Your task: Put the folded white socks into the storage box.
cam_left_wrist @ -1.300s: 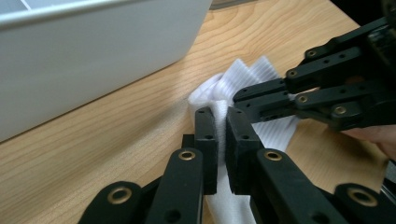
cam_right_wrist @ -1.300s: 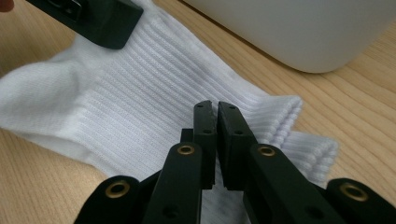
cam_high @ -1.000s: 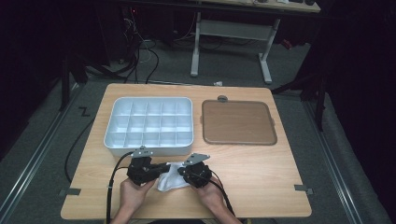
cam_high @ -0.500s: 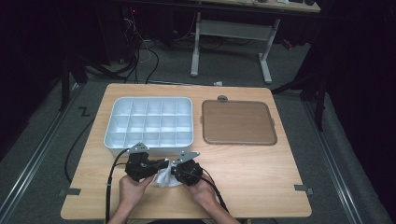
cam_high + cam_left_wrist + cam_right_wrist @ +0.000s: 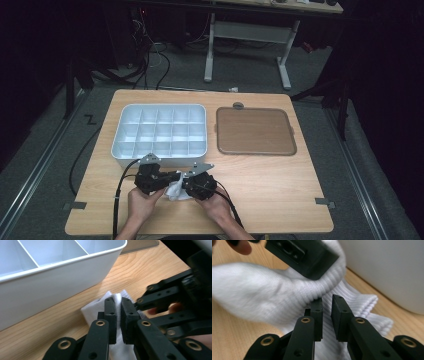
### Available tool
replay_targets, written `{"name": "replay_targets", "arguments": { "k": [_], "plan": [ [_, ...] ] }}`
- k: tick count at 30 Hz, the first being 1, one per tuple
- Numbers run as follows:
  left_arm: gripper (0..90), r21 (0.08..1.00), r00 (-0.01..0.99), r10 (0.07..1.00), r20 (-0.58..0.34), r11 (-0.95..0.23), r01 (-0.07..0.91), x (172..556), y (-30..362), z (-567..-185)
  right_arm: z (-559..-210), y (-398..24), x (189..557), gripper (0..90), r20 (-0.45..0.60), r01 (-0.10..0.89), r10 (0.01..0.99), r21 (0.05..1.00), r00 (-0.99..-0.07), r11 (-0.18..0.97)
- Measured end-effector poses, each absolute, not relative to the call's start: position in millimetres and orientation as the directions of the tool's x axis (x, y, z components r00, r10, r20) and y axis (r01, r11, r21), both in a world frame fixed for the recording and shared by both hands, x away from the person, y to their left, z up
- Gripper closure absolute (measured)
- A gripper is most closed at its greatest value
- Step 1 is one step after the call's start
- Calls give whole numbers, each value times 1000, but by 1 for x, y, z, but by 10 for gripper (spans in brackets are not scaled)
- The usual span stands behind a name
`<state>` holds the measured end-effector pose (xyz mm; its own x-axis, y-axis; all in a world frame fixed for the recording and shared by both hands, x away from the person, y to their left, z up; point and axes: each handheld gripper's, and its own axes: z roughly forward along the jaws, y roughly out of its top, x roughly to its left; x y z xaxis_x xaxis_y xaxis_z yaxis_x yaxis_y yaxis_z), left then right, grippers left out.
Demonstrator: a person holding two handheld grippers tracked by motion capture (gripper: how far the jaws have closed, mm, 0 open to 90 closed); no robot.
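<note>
A white sock (image 5: 174, 192) lies bunched on the wooden table near its front edge, between my two grippers. My left gripper (image 5: 173, 179) points right and is shut on a fold of the sock (image 5: 96, 308), with fabric pinched between its pads (image 5: 119, 302). My right gripper (image 5: 184, 184) points left at it, tip to tip. Its jaws have just been opening and stand a narrow gap apart (image 5: 327, 300). The sock's ribbed cuff (image 5: 359, 305) shows through that gap, and the pads do not press on it.
A white compartment tray (image 5: 160, 156) stands just behind the grippers, its front wall (image 5: 50, 287) close to the sock. A brown flat tray (image 5: 255, 131) lies to its right. The person's hands come in over the table's front edge.
The right gripper has come a little to the left, closer to the left one, and less of the sock shows between them. The left gripper has kept still.
</note>
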<state>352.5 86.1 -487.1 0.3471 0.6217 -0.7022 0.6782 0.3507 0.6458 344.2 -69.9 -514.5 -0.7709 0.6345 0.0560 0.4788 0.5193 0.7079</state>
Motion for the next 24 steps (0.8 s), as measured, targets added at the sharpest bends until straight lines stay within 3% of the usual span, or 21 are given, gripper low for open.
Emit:
{"name": "replay_targets", "arguments": {
  "k": [5, 13, 24],
  "plan": [
    [852, 655, 347, 638, -687, 339, 675, 352, 87, -488, -499, -91, 337, 776, 54, 472, 668, 750, -742, 463],
    [852, 655, 341, 645, -684, 337, 676, 352, 87, -488, -497, -126, 336, 677, 78, 539, 746, 741, -661, 400],
    [851, 658, 341, 647, -682, 338, 673, 351, 86, -488, -500, -134, 332, 684, 136, 553, 758, 766, -638, 328]
  ]
}}
